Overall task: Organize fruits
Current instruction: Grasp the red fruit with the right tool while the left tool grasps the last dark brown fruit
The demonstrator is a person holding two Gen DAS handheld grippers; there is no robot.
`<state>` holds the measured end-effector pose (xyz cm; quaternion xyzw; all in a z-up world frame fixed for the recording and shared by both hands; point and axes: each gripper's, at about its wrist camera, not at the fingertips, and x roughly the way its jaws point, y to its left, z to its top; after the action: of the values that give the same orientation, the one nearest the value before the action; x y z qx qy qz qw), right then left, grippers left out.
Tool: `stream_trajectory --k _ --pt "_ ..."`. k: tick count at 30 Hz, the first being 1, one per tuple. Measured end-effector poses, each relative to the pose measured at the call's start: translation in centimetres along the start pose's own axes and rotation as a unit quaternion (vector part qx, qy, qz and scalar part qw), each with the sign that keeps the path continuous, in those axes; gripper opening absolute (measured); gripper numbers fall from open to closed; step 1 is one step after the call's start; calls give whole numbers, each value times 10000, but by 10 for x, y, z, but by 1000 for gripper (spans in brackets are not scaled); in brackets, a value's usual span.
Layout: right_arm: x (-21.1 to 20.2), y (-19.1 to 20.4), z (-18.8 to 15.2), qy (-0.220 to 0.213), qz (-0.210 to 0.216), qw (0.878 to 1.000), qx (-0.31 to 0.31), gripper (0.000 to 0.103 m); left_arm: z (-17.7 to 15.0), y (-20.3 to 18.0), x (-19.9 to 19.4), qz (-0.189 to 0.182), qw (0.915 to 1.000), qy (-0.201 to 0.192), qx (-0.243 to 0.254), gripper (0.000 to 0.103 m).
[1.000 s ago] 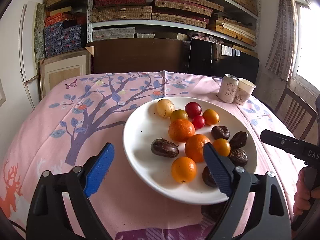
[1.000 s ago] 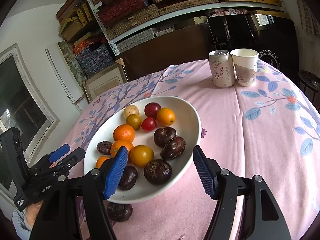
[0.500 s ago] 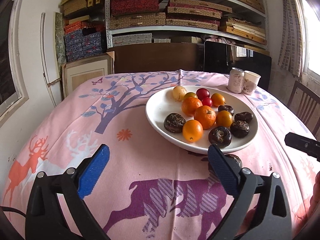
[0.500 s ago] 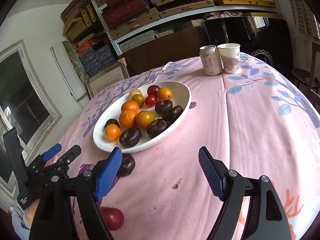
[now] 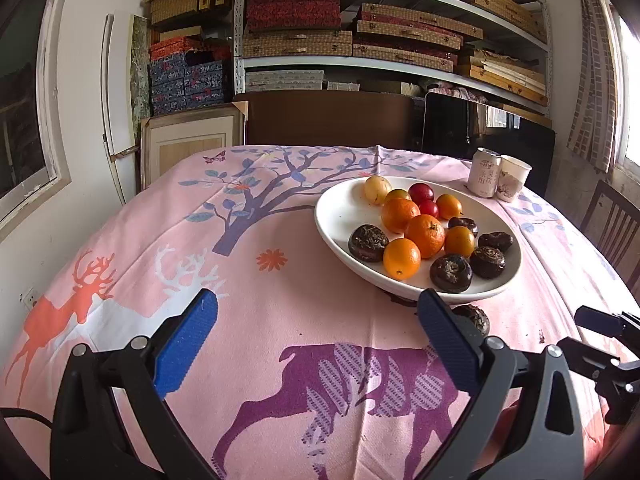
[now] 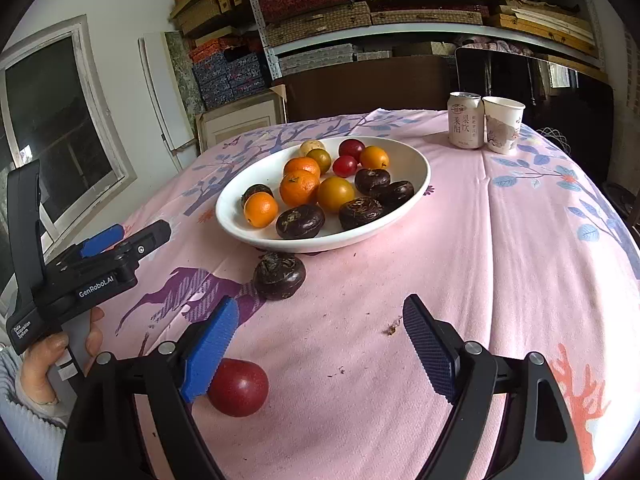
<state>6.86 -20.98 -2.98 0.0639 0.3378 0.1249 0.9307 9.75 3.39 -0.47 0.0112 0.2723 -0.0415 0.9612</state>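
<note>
A white plate (image 6: pixel 416 160) (image 5: pixel 336 216) holds several oranges, red and yellow plums and dark water chestnuts. One dark chestnut (image 6: pixel 279 275) lies on the cloth just in front of the plate; it also shows in the left wrist view (image 5: pixel 476 317), partly behind my finger. A red plum (image 6: pixel 239 387) lies on the cloth near the front edge, touching my right gripper's left pad. My right gripper (image 6: pixel 316 354) is open and empty above the cloth. My left gripper (image 5: pixel 316 344) is open and empty, short of the plate; it shows at the left in the right wrist view (image 6: pixel 120 240).
A drink can (image 6: pixel 465 120) and a paper cup (image 6: pixel 502 124) stand at the table's far right. The pink printed tablecloth (image 6: pixel 500 240) covers the table. Shelves of boxes (image 5: pixel 340 20) and a dark chair back (image 5: pixel 328 116) stand behind. A wooden chair (image 5: pixel 612 228) is at the right.
Both grippers have drawn back from the plate toward the table's front edge. The chestnut and red plum on the cloth have come into view. Both stay open.
</note>
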Motion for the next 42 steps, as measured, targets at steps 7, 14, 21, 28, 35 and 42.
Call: stream_trajectory --k 7,14,21,28,35,42 --pt "6 25 -10 376 231 9975 -543 86 0 1 2 23 10000 29 -16 98" --pt "16 49 -20 779 116 9909 -1089 86 -2 -1 3 54 9999 77 46 98" --pt "26 65 -30 1177 216 9814 -1502 41 -3 -3 6 35 9999 128 103 98" --pt "6 1 -9 613 -19 9981 -51 40 -7 -27 5 -642 9962 281 524 98" --pt "-4 -26 -3 341 -83 9977 574 40 -14 -92 21 -1084 9795 692 1550 98" --pt "-3 -35 0 344 -23 9967 736 41 -12 -112 70 -1298 9686 1558 1440 55"
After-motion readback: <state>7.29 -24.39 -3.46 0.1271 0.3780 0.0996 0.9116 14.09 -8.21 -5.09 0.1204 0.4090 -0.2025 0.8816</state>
